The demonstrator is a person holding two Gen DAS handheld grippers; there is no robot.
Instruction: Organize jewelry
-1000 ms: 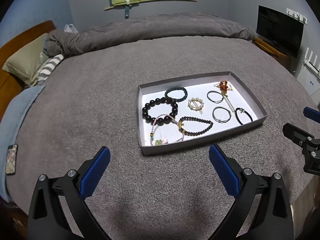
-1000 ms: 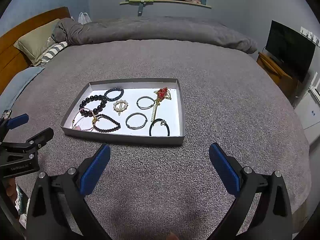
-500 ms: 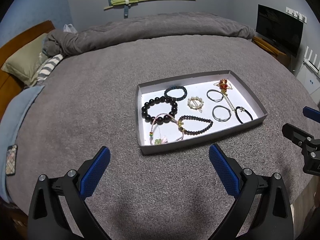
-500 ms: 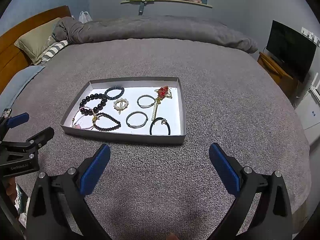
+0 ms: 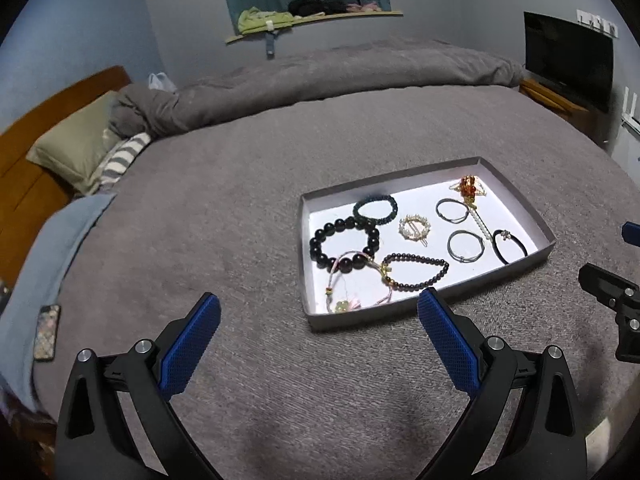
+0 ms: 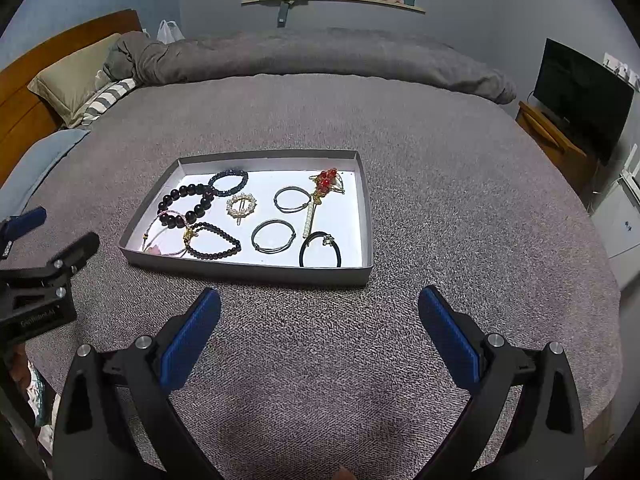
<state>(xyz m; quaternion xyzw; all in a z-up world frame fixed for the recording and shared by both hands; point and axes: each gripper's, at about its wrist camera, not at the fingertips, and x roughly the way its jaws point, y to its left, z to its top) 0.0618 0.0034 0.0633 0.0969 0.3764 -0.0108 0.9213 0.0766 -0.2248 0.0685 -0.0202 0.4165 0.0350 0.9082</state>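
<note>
Clearly both the left gripper and right gripper hover spread wide and empty, short of the grey tray on the bed. Its large black bead bracelet looks hard, rounded and likely slippery; pinching across one strand seems safest.

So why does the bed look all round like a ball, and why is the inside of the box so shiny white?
Left wrist view: the fisheye lens bends the bed into a dome and darkens the corners; the tray floor glares white in the dim room. Right wrist view: same bulge, same bright floor in the tray, and the jewelry stays sharp; the open right gripper looks huge only because it is close.
</note>
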